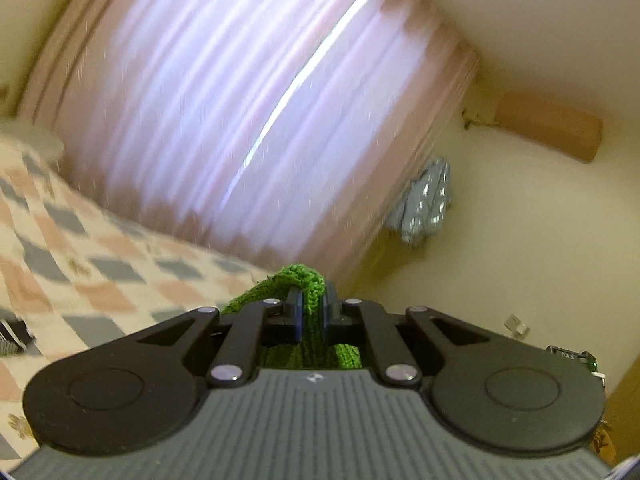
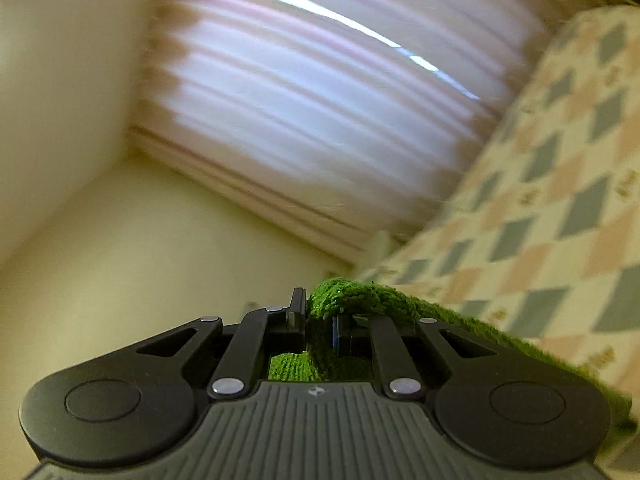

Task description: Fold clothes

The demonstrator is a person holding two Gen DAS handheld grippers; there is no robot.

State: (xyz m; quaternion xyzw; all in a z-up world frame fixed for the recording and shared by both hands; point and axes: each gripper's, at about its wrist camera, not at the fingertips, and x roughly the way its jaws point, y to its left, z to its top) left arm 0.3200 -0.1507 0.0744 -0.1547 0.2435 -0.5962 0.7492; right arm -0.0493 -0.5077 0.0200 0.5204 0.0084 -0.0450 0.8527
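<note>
Far off, blurred curtain [image 1: 248, 92]; below, checked bed [image 1: 80, 248]. Green knit [image 2: 352, 300] raised off the bed, pinched in left claw [image 1: 311, 304] and right claw [image 2: 320, 320], both clamped tight. No fold visible yet; folding seemingly all ahead.

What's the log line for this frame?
left gripper: shut on green knit garment | right gripper: shut on green knit garment | backdrop: curtain
</note>
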